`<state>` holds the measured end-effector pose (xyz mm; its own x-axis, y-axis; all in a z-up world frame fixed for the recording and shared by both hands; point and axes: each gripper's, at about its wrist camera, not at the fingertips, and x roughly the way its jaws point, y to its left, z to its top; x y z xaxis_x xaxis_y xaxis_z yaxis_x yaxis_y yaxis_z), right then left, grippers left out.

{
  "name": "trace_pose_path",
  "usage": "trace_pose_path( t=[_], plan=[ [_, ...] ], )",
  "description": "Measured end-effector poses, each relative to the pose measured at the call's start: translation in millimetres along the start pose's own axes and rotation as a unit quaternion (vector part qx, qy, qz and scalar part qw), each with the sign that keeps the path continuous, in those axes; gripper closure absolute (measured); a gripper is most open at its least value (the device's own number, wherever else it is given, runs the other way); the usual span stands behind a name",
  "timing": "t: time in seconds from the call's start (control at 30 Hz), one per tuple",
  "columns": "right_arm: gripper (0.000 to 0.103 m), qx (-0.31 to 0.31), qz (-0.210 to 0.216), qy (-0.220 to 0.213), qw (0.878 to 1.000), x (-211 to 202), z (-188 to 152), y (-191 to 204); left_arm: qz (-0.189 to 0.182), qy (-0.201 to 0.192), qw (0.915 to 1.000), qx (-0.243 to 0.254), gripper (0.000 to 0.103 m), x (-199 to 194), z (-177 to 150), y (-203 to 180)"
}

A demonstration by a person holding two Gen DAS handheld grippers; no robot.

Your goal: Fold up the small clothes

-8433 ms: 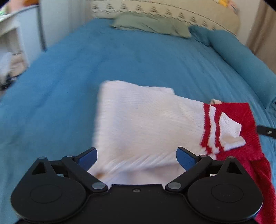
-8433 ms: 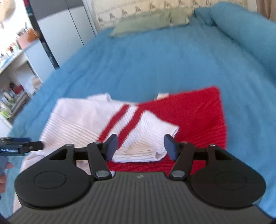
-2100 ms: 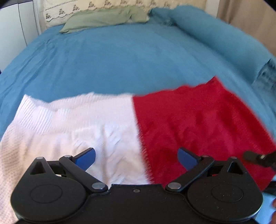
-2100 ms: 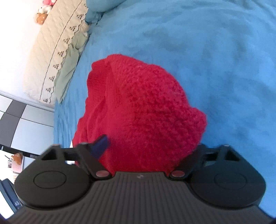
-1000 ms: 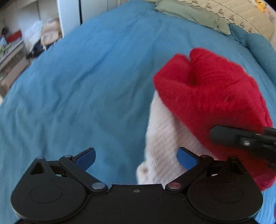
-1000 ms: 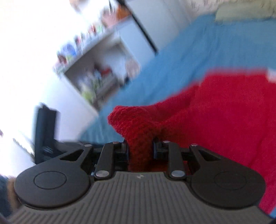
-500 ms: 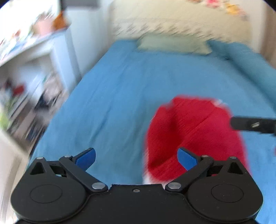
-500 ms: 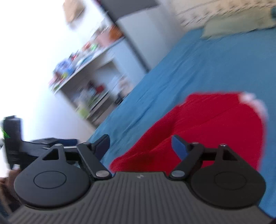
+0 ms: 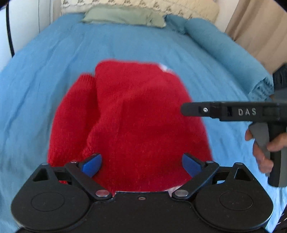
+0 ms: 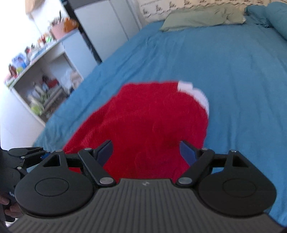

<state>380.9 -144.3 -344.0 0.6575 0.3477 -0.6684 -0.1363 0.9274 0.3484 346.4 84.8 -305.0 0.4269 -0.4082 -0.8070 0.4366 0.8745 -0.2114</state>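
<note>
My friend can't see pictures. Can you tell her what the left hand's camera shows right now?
A red knitted sweater, folded into a bundle, lies on a blue bedspread, just beyond the left gripper with its blue-tipped fingers spread open and empty. The right gripper, held in a hand, reaches in from the right, and a green pillow lies at the bed's far end.

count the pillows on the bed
2. A flat green pillow lies at the head of the bed, against the patterned headboard. A long blue bolster pillow runs along the bed's right side in the left wrist view. Others may be out of view.
</note>
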Motion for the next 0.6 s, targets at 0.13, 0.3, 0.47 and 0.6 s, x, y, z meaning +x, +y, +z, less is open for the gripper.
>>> trace_pose_path(
  t=[0.13, 0.3, 0.47, 0.6],
  plan=[
    [0.0, -0.051, -0.014, 0.007, 0.999, 18.2, -27.9, 15.0, 0.012, 0.008, 0.9998, 0.012, 0.005, 17.3, -15.0, -4.2],
    [0.0, -0.149, -0.058, 0.024, 0.987, 30.5, -43.2, 42.1, 0.051, 0.038, 0.9962, 0.06, 0.003, 33.8, -14.6, -21.2],
    [0.0, -0.093, -0.026, 0.008, 0.995, 8.0, -8.5, 28.6, 0.034, -0.018, 0.9973, 0.062, 0.002, -3.9, 20.7, -26.5],
    [0.0, -0.051, -0.044, 0.001, 0.998, 11.5, 29.3, 9.3, 0.013, -0.05, 0.9953, 0.082, 0.0, 1.1, 65.0, -27.7]
  ],
)
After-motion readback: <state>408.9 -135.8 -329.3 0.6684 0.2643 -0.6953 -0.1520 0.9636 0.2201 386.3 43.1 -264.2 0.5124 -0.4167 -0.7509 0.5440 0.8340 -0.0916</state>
